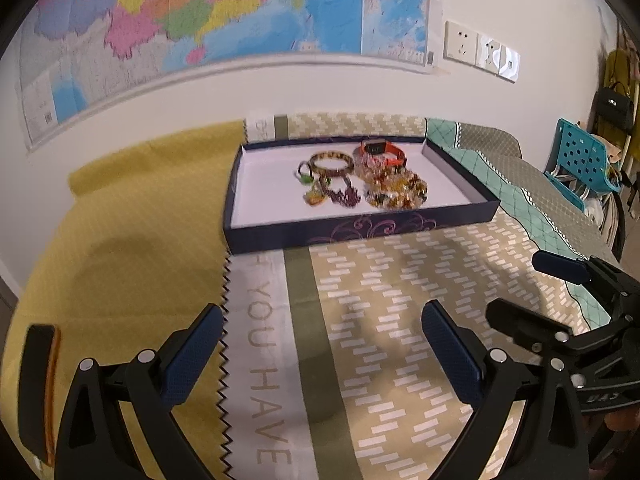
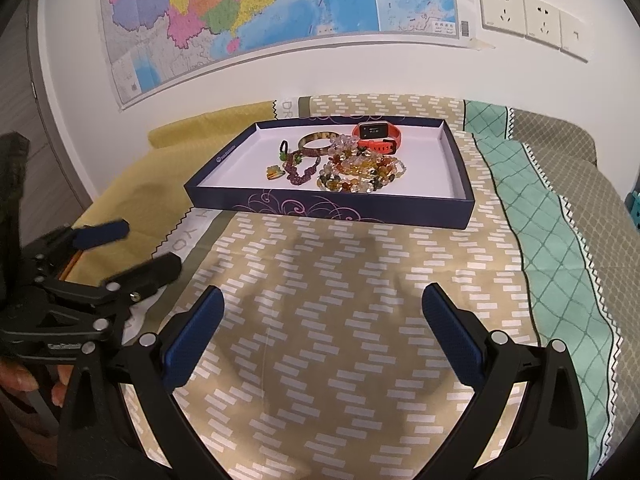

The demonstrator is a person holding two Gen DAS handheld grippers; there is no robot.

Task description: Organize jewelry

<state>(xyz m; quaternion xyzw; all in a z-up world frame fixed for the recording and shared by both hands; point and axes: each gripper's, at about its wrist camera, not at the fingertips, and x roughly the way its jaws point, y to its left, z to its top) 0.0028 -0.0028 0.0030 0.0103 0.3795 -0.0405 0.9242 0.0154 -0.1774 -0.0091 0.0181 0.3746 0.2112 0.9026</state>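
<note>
A shallow dark blue box [image 1: 460, 220] [image 2: 464, 208] with a white inside lies on the patterned cloth. In it lie an orange watch [image 1: 382, 152] [image 2: 376, 136], a brown bangle [image 1: 332, 162] [image 2: 318, 140], a purple bead necklace [image 1: 344, 196] [image 2: 302, 172] and a heap of amber bead bracelets [image 1: 398, 192] [image 2: 360, 174]. My left gripper [image 1: 322, 344] is open and empty, well short of the box. My right gripper [image 2: 322, 320] is open and empty, also short of the box. Each gripper shows in the other's view, the right one [image 1: 532, 292] and the left one [image 2: 132, 248].
Yellow cloth [image 1: 120, 248] lies to the left, teal and grey quilted cloth [image 2: 540, 208] to the right. A map [image 2: 260, 8] and wall sockets [image 2: 524, 12] are on the wall behind. A blue plastic basket [image 1: 580, 160] stands at the far right. A dark flat object [image 1: 38, 384] lies at the left edge.
</note>
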